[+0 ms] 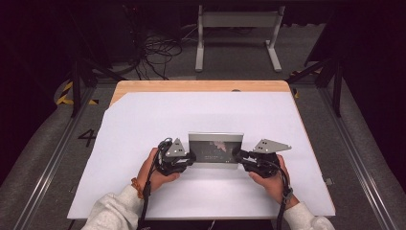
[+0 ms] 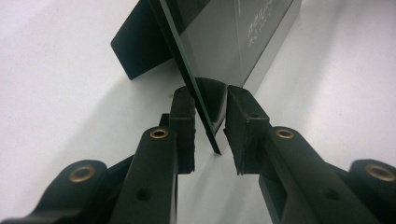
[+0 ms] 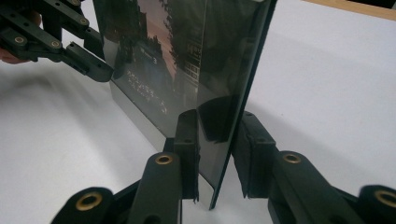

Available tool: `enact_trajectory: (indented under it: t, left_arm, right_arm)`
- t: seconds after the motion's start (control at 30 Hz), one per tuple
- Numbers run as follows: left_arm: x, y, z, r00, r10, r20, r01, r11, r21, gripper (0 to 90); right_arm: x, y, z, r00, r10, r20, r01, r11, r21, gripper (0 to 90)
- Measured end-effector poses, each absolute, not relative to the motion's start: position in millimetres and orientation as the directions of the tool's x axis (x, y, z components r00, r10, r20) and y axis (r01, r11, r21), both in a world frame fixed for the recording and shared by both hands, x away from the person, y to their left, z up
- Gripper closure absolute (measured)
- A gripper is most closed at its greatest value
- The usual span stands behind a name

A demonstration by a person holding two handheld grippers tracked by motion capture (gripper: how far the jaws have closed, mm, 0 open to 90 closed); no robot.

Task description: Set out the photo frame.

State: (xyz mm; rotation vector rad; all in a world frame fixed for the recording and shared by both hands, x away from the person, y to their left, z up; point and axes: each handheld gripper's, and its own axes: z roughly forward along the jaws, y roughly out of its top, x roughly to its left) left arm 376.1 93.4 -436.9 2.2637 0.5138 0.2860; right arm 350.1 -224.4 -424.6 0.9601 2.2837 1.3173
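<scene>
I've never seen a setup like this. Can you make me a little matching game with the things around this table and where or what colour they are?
Things:
1 picture frame
2 sheet
3 tabletop
4 metal stand

Descriptions:
A light wood
B on the floor beyond the table
C upright in the middle of the sheet
D white, spread over the table

Pairs: 1-C, 2-D, 3-A, 4-B

Surface (image 1: 201, 86): wooden top, bare wood visible as a strip along the far edge. White sheet (image 1: 143, 124) lies directly on it, covering nearly all the rest; far-left corner of sheet cut at an angle. Picture frame (image 1: 215, 148) stands on the sheet, approx. centre, nearer the sheet's near edge, dark back stand resting on the sheet behind it.
</scene>
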Motion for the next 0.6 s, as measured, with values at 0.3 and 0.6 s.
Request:
enact_trajectory:
  t: [0.3, 0.6]
  left_arm:
    - [372.2, 96.6, -437.8, 0.889, 0.457, 0.041, 0.273, -0.599, 0.752, 75.1]
    - [370.0, 95.7, -440.1, 0.885, 0.460, 0.074, 0.248, -0.601, 0.760, 74.5]
  right_arm:
    - [350.1, -223.0, -424.0, -0.717, 0.697, 0.032, 0.381, 0.353, 0.854, 71.1]
    - [346.7, -224.8, -424.8, -0.713, 0.700, 0.017, 0.373, 0.358, 0.856, 73.9]
